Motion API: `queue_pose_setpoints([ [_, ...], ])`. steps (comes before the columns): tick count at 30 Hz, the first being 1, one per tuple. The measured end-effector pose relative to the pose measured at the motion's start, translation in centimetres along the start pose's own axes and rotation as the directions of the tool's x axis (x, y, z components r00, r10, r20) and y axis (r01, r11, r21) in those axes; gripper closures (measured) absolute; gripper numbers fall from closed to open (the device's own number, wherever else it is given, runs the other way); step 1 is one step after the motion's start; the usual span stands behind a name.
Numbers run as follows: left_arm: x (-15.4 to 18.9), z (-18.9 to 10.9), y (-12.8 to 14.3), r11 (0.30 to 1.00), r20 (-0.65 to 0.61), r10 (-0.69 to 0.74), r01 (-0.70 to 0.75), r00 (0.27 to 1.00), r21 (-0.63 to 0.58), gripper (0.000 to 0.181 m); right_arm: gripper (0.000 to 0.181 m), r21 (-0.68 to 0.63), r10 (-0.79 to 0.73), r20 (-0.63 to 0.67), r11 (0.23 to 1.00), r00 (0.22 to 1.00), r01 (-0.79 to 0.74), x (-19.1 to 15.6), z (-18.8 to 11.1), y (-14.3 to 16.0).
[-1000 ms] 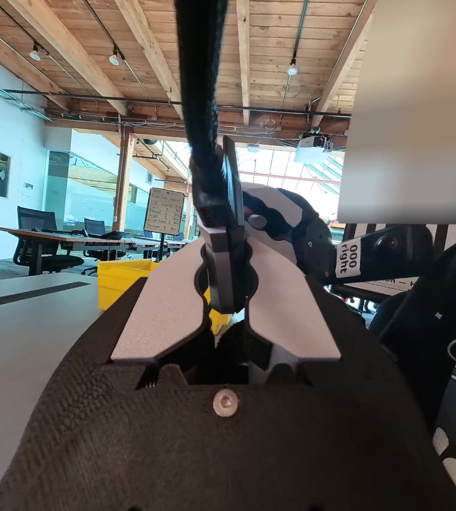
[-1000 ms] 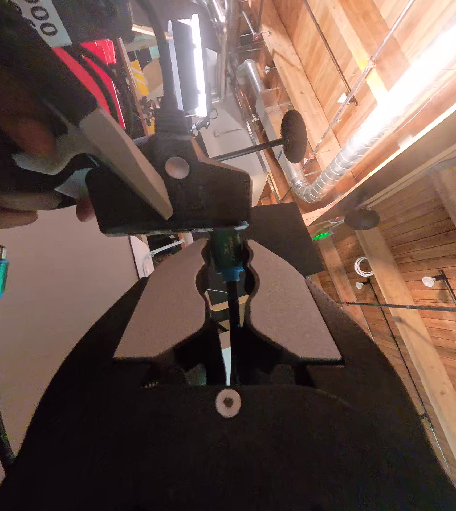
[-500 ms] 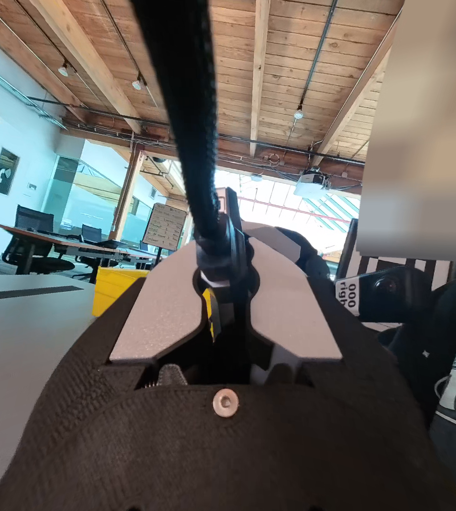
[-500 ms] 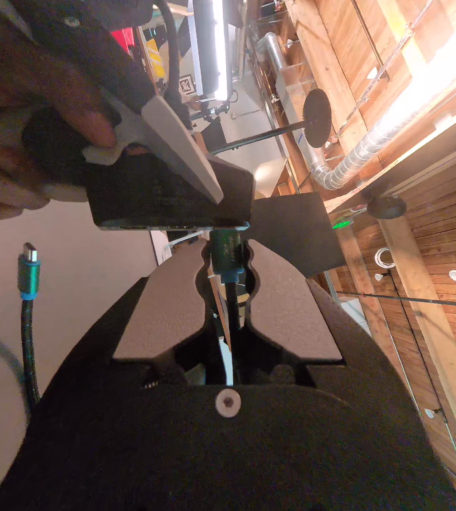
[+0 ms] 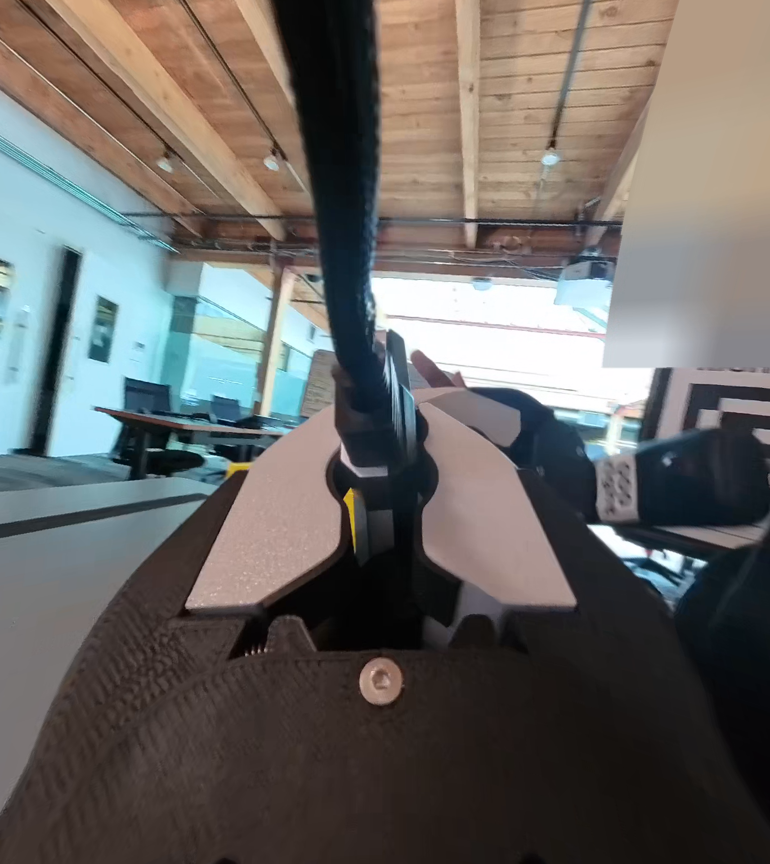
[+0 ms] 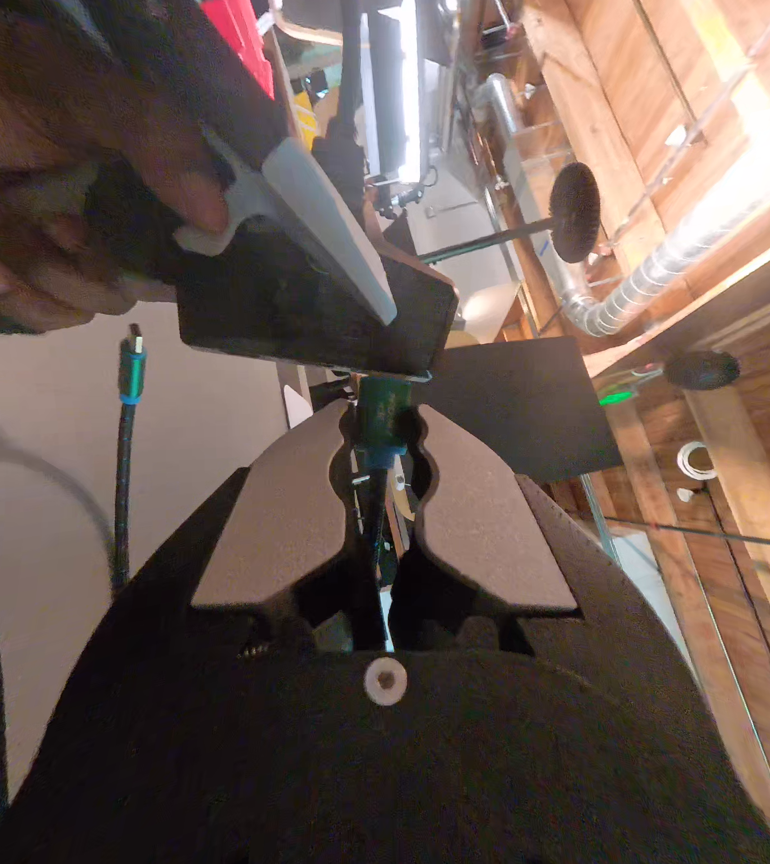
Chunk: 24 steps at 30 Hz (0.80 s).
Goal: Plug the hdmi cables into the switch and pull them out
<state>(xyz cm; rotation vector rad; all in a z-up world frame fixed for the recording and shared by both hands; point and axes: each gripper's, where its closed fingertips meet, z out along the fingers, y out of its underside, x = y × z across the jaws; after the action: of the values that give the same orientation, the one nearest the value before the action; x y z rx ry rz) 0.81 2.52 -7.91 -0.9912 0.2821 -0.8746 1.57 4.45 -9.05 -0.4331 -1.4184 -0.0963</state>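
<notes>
Green-shelled plug (image 6: 381,411), pinched by right gripper (image 6: 382,421), seated in boxy black switch (image 6: 308,308)

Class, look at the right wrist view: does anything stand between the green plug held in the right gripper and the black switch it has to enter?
Nothing visible does. The right gripper grips the green plug, whose front end already meets the lower edge of the switch. A second cable hangs apart, to the left.
</notes>
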Motion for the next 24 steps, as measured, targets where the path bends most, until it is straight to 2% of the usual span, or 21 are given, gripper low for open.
queue_pose_setpoints([
  [2,0.3,0.2,0.0,1.0,-0.011,-0.001,0.001,1.0,0.012,0.159,0.159,0.023,0.03,-0.008,0.999,1.0,-0.03,0.4,-0.2,-0.1],
  [5,-0.6,-0.4,-0.8,0.998,0.043,0.003,-0.006,0.999,0.063,0.159,0.159,0.043,0.193,-0.12,0.981,0.974,-0.19,0.3,1.0,-0.3],
  [6,-1.2,-0.8,-1.0,0.997,0.07,-0.015,0.01,0.997,0.077,0.159,0.159,0.033,0.206,-0.152,0.979,0.967,-0.203,-0.1,1.5,-0.2],
  [8,-1.9,-1.2,-1.0,0.994,0.09,-0.071,0.063,0.993,0.088,0.159,0.16,0.016,0.1,-0.154,0.995,0.983,-0.099,-0.5,1.7,-0.1],
  [10,-1.3,-0.7,-0.5,0.995,0.054,-0.081,0.078,0.995,0.06,0.159,0.16,0.026,-0.063,-0.065,0.998,0.996,0.065,-0.4,0.8,0.2],
  [12,0.0,0.1,0.1,0.999,-0.007,-0.033,0.033,0.999,0.009,0.158,0.16,0.073,-0.046,-0.003,0.996,0.999,0.046,0.5,-0.8,0.1],
  [14,0.8,0.6,0.3,0.999,-0.026,0.03,-0.03,0.999,-0.009,0.158,0.16,0.07,-0.016,-0.035,0.997,0.999,0.019,1.1,-1.2,0.1],
  [17,-0.7,-0.3,-0.6,0.999,0.038,-0.009,0.007,0.999,0.05,0.159,0.16,0.009,0.086,-0.137,0.996,0.987,-0.086,0.1,0.6,0.2],
  [18,-1.4,-0.8,-0.7,0.997,0.066,-0.047,0.043,0.997,0.062,0.159,0.16,-0.022,0.062,-0.15,0.998,0.987,-0.066,-0.4,1.2,0.3],
  [20,-1.9,-1.1,-0.7,0.996,0.087,-0.066,0.061,0.994,0.064,0.159,0.161,-0.022,-0.049,-0.12,0.999,0.992,0.046,-0.5,1.3,0.3],
  [22,-1.1,-0.5,-0.4,0.997,0.048,-0.056,0.054,0.997,0.046,0.159,0.16,0.063,0.001,-0.04,0.998,0.999,0.001,0.2,0.4,0.3],
  [24,-0.4,0.2,-0.1,0.999,0.025,-0.025,0.025,0.999,0.02,0.158,0.16,0.079,0.019,-0.029,0.997,0.999,-0.016,0.7,-0.3,0.6],
])
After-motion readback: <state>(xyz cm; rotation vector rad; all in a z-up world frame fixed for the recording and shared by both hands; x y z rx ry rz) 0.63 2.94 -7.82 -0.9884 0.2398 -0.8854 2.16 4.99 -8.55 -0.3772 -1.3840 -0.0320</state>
